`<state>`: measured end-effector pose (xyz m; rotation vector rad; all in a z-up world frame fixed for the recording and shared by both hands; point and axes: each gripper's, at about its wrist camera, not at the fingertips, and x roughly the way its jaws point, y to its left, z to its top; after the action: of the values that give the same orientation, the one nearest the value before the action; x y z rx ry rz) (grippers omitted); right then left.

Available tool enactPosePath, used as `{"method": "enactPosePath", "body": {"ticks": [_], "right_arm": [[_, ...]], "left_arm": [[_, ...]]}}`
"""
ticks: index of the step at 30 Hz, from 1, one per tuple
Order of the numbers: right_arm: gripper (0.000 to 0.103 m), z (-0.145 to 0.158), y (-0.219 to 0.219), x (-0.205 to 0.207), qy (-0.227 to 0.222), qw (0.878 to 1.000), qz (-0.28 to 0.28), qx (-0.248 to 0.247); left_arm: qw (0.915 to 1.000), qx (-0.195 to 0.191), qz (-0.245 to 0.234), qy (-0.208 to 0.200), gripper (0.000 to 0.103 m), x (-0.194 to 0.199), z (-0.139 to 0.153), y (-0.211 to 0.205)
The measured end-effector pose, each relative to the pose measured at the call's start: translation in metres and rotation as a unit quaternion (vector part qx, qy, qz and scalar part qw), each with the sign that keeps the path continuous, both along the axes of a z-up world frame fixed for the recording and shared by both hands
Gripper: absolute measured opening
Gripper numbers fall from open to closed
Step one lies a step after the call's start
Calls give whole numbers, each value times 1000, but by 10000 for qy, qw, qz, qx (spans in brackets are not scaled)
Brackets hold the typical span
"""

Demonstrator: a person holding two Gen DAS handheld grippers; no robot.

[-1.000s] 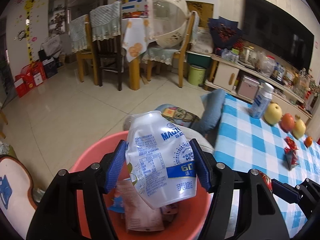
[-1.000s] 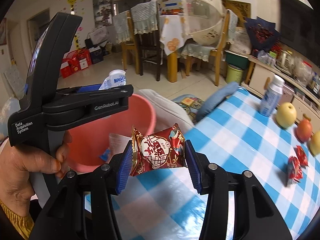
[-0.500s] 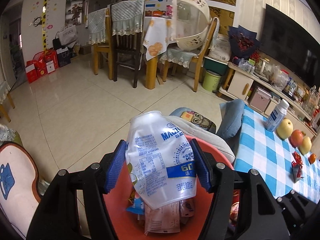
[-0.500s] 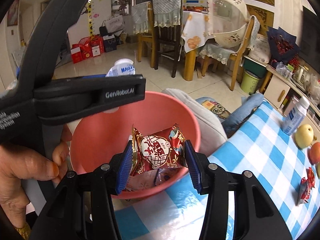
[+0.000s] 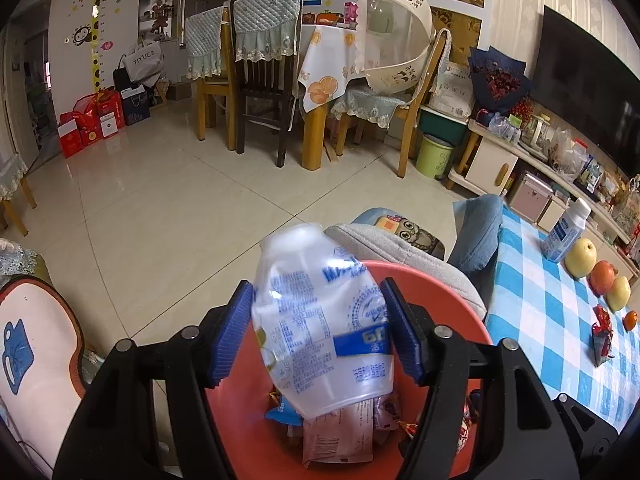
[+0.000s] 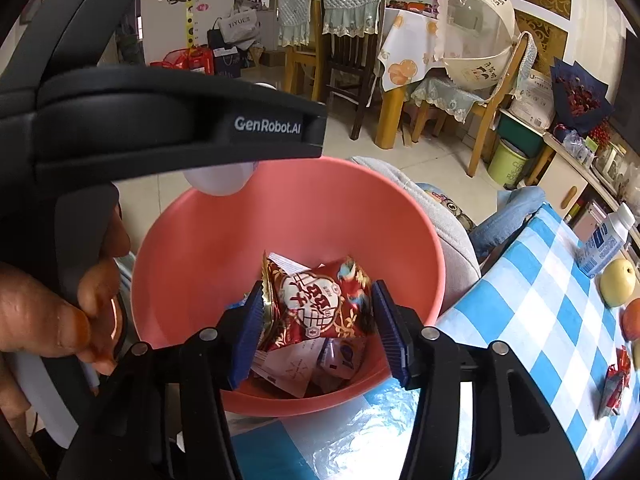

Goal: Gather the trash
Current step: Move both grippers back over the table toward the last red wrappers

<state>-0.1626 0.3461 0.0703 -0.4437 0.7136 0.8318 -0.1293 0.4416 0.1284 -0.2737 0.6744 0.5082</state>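
Two ribbed blue pads of the left gripper [image 5: 318, 330] have just been opening; the crumpled, translucent plastic bottle [image 5: 324, 328] hangs blurred between them, the right pad apart from it. Likewise the right gripper [image 6: 318, 326] has been widening around a crinkly red foil snack packet [image 6: 316, 306], gaps showing. Both sit over the smooth, round pink bin [image 6: 240, 248], wrappers inside, by the checked surface [image 6: 540, 320] edge.

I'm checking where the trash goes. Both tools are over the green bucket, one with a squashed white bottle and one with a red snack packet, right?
Not quite: the bucket under them is pink, not green, as the right wrist view shows. The rest fits: the squashed white bottle sits between the left tool's pads, the red snack packet between the right tool's, both opening.
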Motion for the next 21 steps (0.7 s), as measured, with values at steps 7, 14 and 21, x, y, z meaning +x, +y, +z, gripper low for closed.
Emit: {"method": "enactPosePath", "body": {"ticks": [7, 14, 21], "right_arm": [[81, 4, -20, 5, -37, 9992, -358, 190], [84, 3, -46, 10, -25, 9976, -647, 252], [88, 0, -67, 15, 37, 9956, -873, 325]], "left_arm": [[9998, 133, -16, 128, 84, 4, -2, -6], [9995, 207, -117, 183, 86, 9, -1, -15], [9988, 320, -263, 254, 88, 16, -1, -28]]}}
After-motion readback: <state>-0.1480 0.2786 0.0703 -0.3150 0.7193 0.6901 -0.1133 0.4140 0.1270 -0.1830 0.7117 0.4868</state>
